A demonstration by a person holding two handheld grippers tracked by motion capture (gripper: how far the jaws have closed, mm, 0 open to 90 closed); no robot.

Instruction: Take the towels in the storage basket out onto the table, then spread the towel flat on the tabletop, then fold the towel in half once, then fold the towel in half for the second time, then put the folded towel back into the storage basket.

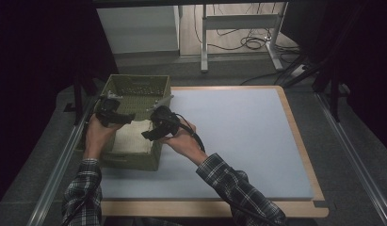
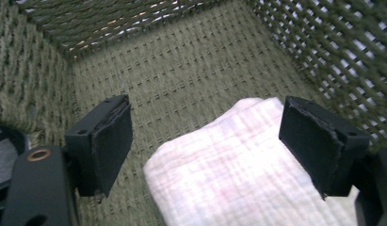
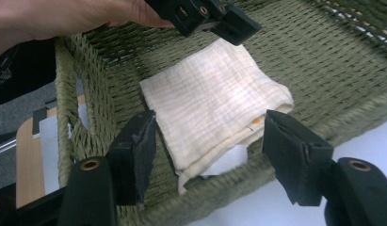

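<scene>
A green woven basket (image 1: 134, 81) stands at the left of the table. A folded cream cloth (image 1: 132, 137) lies flat on its floor, free of both grippers. My left gripper (image 1: 127, 118) hangs inside the basket over the cloth's left side. In the left gripper view the left gripper (image 2: 214, 136) is open above the cloth (image 2: 229, 179) with nothing between its pads. My right gripper (image 1: 147, 135) hovers over the basket's right wall. In the right gripper view the right gripper (image 3: 210, 150) is open above the cloth (image 3: 214, 99), and the left gripper (image 3: 212, 19) shows beyond it.
The basket rests on a pale blue mat (image 1: 238, 136) that covers a wood-edged table. Right of the basket the mat is bare. Metal rails (image 1: 356, 160) run along both sides. Desk legs and cables (image 1: 250, 42) lie on the floor beyond.
</scene>
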